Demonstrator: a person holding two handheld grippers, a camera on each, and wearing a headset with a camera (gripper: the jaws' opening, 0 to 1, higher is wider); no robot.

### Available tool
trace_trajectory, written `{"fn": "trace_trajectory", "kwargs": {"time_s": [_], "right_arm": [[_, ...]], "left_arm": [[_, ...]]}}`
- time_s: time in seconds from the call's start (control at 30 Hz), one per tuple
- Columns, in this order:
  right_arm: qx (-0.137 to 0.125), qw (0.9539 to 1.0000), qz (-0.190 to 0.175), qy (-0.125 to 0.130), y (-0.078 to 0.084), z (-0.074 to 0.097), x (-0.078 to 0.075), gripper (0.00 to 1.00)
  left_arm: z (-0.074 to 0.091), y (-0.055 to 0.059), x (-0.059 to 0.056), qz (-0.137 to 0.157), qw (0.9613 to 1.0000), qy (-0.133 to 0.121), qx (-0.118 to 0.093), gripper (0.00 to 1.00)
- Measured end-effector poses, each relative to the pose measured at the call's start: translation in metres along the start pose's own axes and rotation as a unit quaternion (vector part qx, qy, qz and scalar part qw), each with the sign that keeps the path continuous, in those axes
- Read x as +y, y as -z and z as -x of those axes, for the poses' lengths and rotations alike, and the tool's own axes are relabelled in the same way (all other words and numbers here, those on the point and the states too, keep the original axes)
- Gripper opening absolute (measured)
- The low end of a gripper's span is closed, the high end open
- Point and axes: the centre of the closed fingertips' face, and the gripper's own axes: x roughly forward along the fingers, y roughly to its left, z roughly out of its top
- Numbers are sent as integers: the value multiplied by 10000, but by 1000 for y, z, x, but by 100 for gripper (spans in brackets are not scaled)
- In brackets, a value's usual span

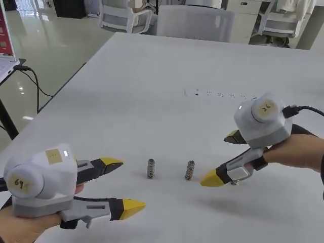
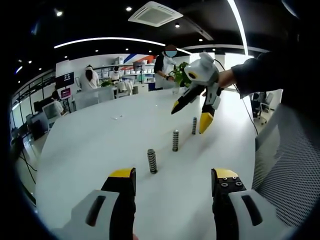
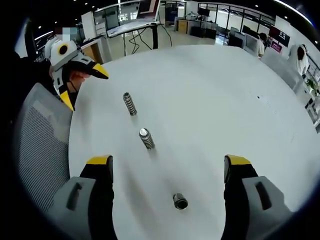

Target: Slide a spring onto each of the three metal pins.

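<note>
Three springs stand upright in a row on the white table [image 1: 167, 71], toward 6 o'clock of the head view. The first spring [image 1: 151, 168] has the second spring [image 1: 190, 170] near it at 3 o'clock. The third spring [image 3: 180, 201] is seen from above at 6 o'clock of the right gripper view, between that gripper's own jaws as pictured. Whether a pin runs inside each coil cannot be told, though a bright metal cap tops the second. The left gripper [image 1: 121, 185], at 7 o'clock of the head view, has its yellow-tipped jaws spread wide with nothing between them, well apart from the first spring. The right gripper [image 1: 223, 157], at 4 o'clock, is likewise spread wide and empty. Its lower jaw tip lies just beside the second spring and partly covers the third.
</note>
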Motion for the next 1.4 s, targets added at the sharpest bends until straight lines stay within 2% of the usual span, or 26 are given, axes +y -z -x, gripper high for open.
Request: {"fn": "trace_trajectory", "kwargs": {"time_s": [0.1,0.43,0.8,1.13,1.4], "right_arm": [[-110,9998,-160,68,5,7,-2,93],[-348,9983,-351,293,21,24,2,93],[-631,9955,-520,489,38,42,20,94],[-955,9907,-692,683,47,56,29,94],[-1176,9863,-863,766,52,60,40,94]], "left_arm": [[0,1,-2,4,10000,9,13,59],[0,3,-8,9,10000,23,34,60],[1,0,-7,-5,10000,0,22,61],[0,-4,-8,-4,10000,-15,-5,63],[2,0,-8,144,9999,-91,-18,67]]}}
